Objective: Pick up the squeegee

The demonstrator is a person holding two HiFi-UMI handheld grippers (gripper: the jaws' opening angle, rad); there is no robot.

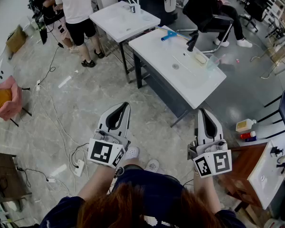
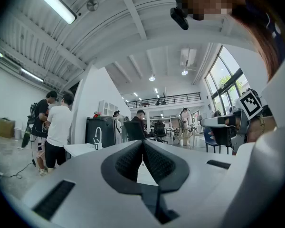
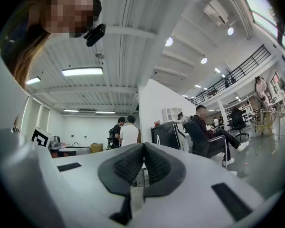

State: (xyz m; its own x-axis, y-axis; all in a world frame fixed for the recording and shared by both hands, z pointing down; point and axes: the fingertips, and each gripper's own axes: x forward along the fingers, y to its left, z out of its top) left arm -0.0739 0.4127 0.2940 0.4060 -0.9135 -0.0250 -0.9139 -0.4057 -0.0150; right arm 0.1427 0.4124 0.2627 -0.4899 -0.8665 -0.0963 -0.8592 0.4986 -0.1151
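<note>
Squeegee (image 1: 169,35) lies flat at the far left corner of the nearer white worktop (image 1: 154,44). Its blue handle runs on a slant close to the far edge, one end toward that corner and the other toward the black tap (image 1: 192,41) just to its right. Blade too small to make out. Basin sits mid-worktop, with a clear cup (image 1: 213,62) near the right edge. Left gripper (image 1: 125,106) (image 2: 142,144) has its jaws closed together with nothing between them. Right gripper (image 1: 203,112) (image 3: 143,147) is the same: pads meet, empty. Both are held out over the floor, well apart from the worktop's near edge.
</note>
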